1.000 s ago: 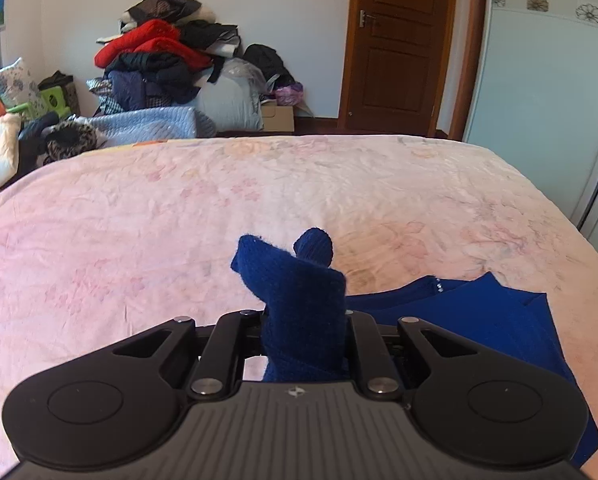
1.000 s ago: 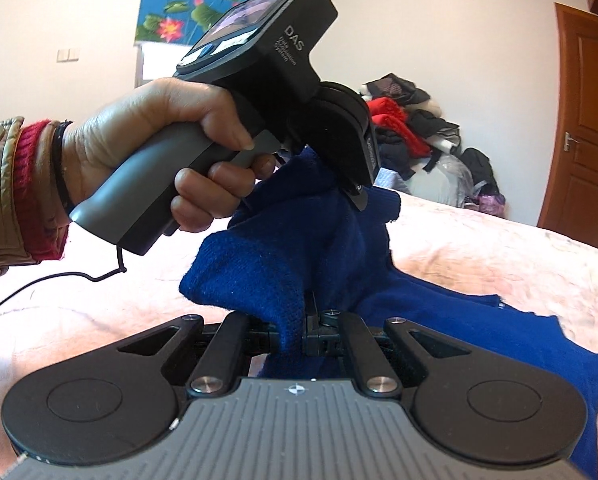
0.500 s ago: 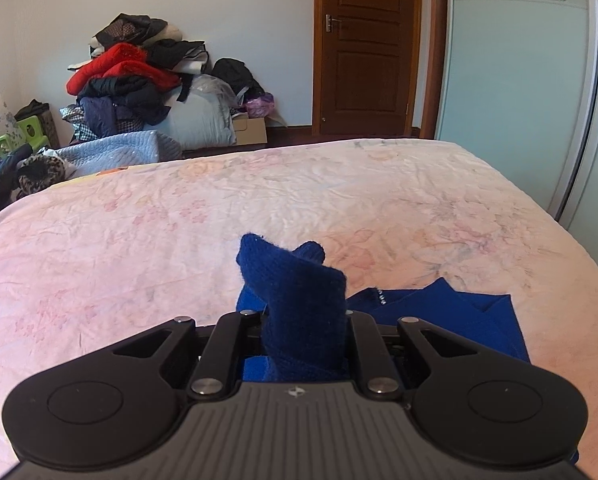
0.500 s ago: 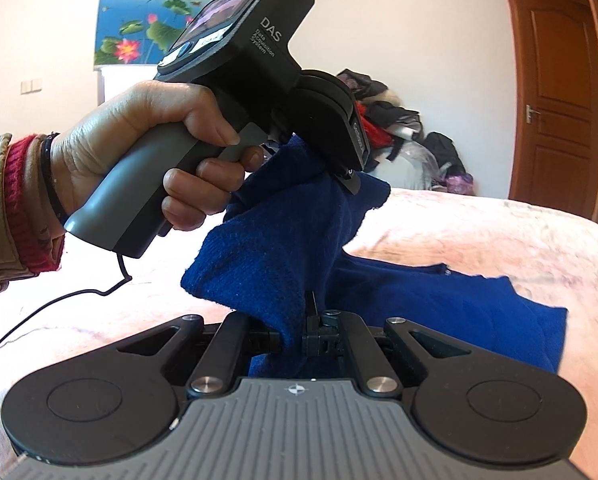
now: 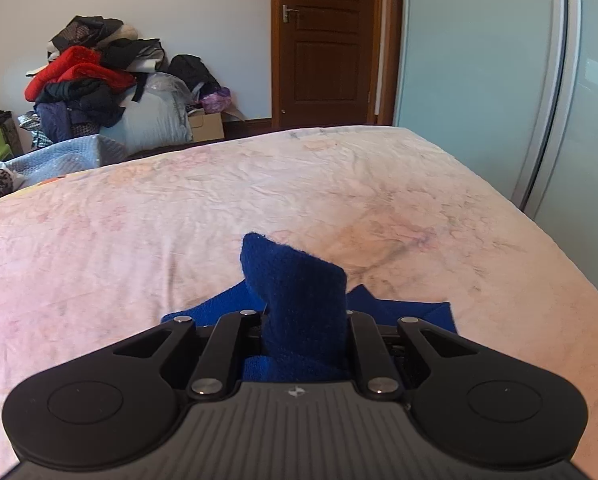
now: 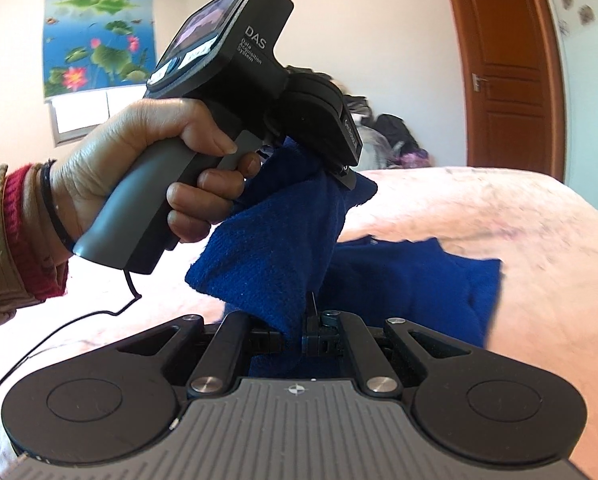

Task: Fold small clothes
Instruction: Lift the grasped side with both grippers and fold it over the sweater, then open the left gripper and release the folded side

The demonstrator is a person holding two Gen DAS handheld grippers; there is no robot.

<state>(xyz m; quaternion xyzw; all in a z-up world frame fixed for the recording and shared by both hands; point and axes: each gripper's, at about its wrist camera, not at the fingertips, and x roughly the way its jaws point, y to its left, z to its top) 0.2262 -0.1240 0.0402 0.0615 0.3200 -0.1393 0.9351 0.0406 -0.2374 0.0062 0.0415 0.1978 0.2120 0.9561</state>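
Observation:
A dark blue knitted garment (image 6: 411, 276) hangs between both grippers above the pink floral bed (image 5: 179, 216). My left gripper (image 5: 304, 320) is shut on a bunched fold of it (image 5: 299, 280) that sticks up between the fingers. In the right wrist view the left gripper (image 6: 341, 168) shows from the side, held by a hand (image 6: 139, 168), with blue cloth under its tip. My right gripper (image 6: 305, 320) is shut on a lower edge of the same garment. The rest of the cloth trails to the right onto the bed (image 6: 499, 208).
A heap of clothes and bags (image 5: 95, 92) lies beyond the bed's far edge at the left. A brown door (image 5: 323, 40) and a pale sliding wardrobe (image 5: 499, 80) stand to the right. A black cable (image 6: 59, 328) hangs from the left gripper's handle.
Both grippers have moved sideways across the bed with the blue garment still held. The door and wardrobe have shifted toward the middle of the views. More of the cloth is gathered near the grippers.

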